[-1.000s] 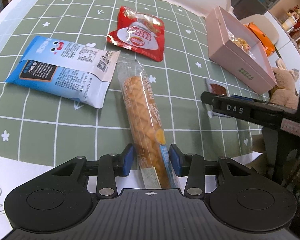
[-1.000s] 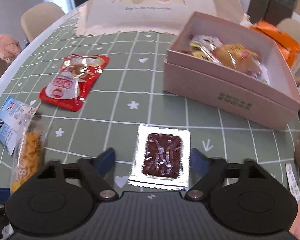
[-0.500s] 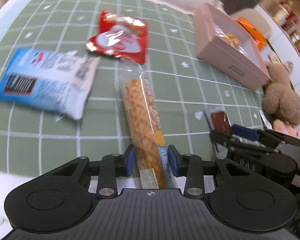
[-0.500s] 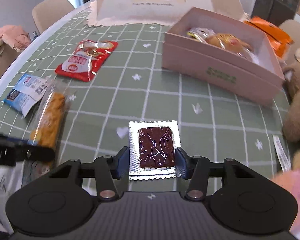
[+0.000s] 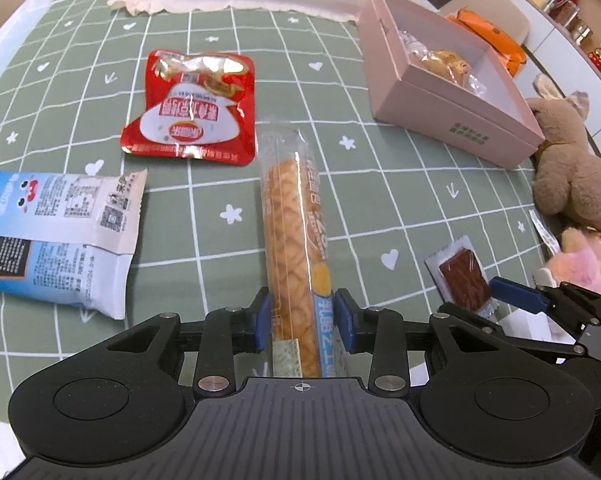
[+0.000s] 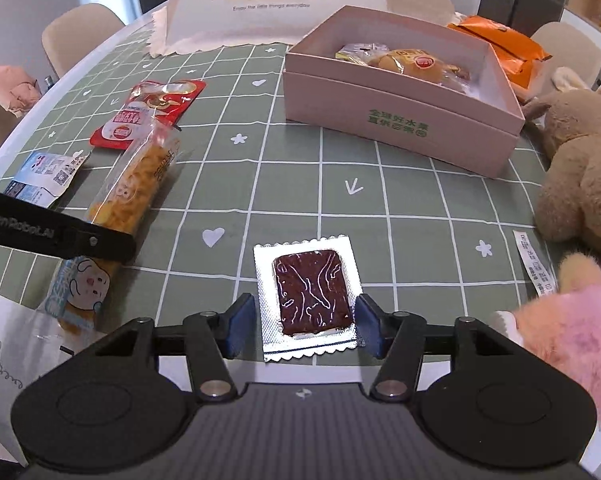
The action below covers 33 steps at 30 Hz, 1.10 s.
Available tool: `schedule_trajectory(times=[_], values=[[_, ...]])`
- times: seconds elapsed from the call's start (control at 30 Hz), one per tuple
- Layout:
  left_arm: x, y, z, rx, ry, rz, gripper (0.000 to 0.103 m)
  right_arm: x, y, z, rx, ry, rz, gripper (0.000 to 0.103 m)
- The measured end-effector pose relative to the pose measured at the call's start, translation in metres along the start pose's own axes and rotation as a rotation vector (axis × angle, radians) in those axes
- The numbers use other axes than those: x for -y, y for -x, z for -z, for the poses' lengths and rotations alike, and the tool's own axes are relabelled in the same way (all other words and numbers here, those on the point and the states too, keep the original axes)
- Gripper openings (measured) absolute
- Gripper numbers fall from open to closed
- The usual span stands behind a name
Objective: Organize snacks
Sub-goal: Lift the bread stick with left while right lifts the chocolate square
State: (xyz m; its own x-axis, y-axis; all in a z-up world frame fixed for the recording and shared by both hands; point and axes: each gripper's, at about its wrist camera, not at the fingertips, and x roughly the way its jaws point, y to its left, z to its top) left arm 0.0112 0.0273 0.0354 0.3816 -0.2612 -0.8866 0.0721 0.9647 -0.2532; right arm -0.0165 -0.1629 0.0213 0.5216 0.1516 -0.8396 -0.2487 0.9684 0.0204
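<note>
My left gripper is shut on the near end of a long clear packet of orange snack sticks, lifted off the green checked cloth; the packet also shows in the right wrist view. My right gripper is shut on a silver packet with a dark brown square, also seen in the left wrist view. An open pink box holding wrapped snacks stands at the far right. A red pouch and a blue-and-white pouch lie on the cloth at left.
A brown plush toy and a pink plush toy sit at the right edge. A white printed food cover stands at the back. An orange bag lies behind the box. Chairs ring the table.
Both grippers have closed on their packets and lifted them slightly. The views have pulled back and risen, and the box and pouches now sit farther away.
</note>
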Motion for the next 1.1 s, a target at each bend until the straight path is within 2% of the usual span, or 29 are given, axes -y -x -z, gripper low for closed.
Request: schedule_trajectory(times=[0.17, 0.4, 0.47, 0.53, 0.57, 0.83, 1.1], values=[[0.001, 0.001, 0.002, 0.005, -0.009, 0.001, 0.039, -0.001, -0.004, -0.002, 0.005, 0.002, 0.005, 0.072], [0.000, 0.002, 0.004, 0.017, 0.003, 0.008, 0.039, 0.003, -0.010, -0.008, 0.022, 0.002, 0.001, 0.072], [-0.001, 0.002, 0.004, 0.018, 0.004, 0.008, 0.039, 0.003, -0.009, -0.011, 0.022, 0.009, 0.000, 0.060], [0.000, 0.002, 0.004, 0.017, 0.003, 0.004, 0.039, 0.004, -0.007, -0.014, 0.014, 0.005, -0.025, 0.058], [0.001, 0.002, 0.004, 0.017, 0.000, 0.001, 0.039, 0.004, -0.006, -0.015, 0.012, -0.005, -0.043, 0.049], [0.005, 0.000, 0.001, 0.009, -0.011, -0.020, 0.040, 0.009, 0.008, -0.009, 0.016, -0.025, -0.065, 0.049], [0.007, -0.001, -0.012, 0.043, -0.018, -0.035, 0.039, 0.025, 0.017, 0.003, 0.002, -0.071, -0.036, 0.049]])
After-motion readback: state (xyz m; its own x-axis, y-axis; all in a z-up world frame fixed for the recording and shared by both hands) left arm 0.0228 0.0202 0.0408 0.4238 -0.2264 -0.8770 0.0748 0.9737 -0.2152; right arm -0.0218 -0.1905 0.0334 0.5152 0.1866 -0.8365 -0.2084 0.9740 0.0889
